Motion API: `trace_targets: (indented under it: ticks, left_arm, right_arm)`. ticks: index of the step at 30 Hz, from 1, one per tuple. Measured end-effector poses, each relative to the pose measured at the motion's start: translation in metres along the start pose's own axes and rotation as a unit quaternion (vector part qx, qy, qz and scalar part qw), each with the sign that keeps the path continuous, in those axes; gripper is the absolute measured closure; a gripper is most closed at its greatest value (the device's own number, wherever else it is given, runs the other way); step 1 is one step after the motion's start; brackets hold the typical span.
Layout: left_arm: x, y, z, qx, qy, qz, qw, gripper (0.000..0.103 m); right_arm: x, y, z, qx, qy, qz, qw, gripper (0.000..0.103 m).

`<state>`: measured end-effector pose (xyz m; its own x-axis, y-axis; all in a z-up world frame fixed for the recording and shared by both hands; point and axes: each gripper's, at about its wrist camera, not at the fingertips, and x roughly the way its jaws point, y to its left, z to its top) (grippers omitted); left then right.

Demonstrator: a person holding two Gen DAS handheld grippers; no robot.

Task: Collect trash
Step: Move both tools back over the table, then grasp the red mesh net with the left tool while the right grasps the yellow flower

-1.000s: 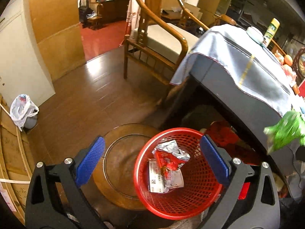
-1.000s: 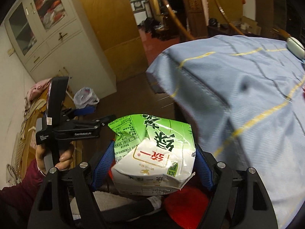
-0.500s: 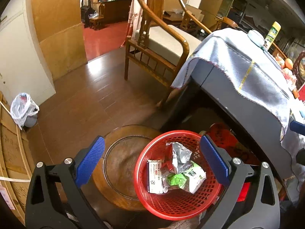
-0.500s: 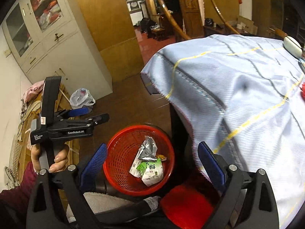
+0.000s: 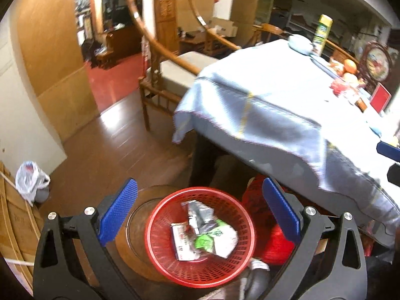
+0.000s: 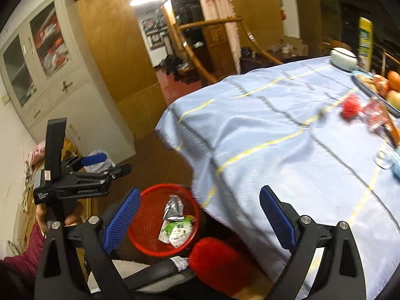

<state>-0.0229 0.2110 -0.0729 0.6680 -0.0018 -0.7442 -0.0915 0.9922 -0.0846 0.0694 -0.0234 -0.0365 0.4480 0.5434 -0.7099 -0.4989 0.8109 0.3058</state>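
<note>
A red mesh basket (image 5: 160, 257) stands on a round wooden stool beside the table. In it lie a green-and-white carton (image 5: 217, 237), a silver wrapper (image 5: 197, 212) and a red-and-white box (image 5: 180, 240). My left gripper (image 5: 200, 211) hovers open and empty above the basket. My right gripper (image 6: 200, 218) is wide open and empty, over the basket (image 6: 145, 237) and the table's edge. The carton (image 6: 177, 232) shows there too. On the blue tablecloth (image 6: 275, 137) lie a crumpled red wrapper (image 6: 350, 106) and a clear wrapper (image 6: 375, 117).
A wooden armchair (image 5: 170, 57) stands behind the table. A white plastic bag (image 5: 30, 180) sits on the floor at left. A red cushion (image 6: 217, 262) lies beside the basket. A fruit plate (image 6: 390, 92), white bowl (image 6: 343, 58) and green can (image 6: 365, 42) occupy the table's far side.
My right gripper opened and let go of the green carton, which dropped into the red basket. Both grippers then rose and drew back, bringing the tabletop into view.
</note>
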Motion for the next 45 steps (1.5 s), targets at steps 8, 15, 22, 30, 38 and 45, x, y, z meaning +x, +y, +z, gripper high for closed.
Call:
trace_targets:
  ticks: [8, 15, 22, 30, 38, 45]
  left_arm:
    - [0.000, -0.071, 0.010, 0.048, 0.002, -0.036, 0.9982, 0.007]
    - [0.015, -0.158, 0.034, 0.100, 0.007, -0.083, 0.9915, 0.007]
    - [0.051, -0.246, 0.077, 0.153, 0.023, -0.111, 0.9816, 0.007]
    - [0.107, -0.316, 0.135, 0.157, 0.041, -0.118, 0.9797, 0.007]
    - [0.178, -0.349, 0.196, 0.120, 0.059, -0.093, 0.9866, 0.007]
    - [0.223, -0.353, 0.197, 0.123, 0.088, -0.071, 0.9860, 0.007]
  right_arm:
    - [-0.058, -0.072, -0.021, 0.062, -0.054, -0.046, 0.996, 0.006]
    - [-0.109, -0.153, -0.043, 0.120, -0.096, -0.135, 0.979, 0.006]
    - [-0.131, -0.233, -0.063, 0.178, -0.092, -0.205, 0.958, 0.006]
    - [-0.129, -0.284, -0.070, 0.212, -0.066, -0.234, 0.946, 0.006]
    - [-0.122, -0.292, -0.076, 0.241, -0.048, -0.219, 0.944, 0.006]
    - [-0.113, -0.294, -0.075, 0.244, -0.025, -0.203, 0.948, 0.006]
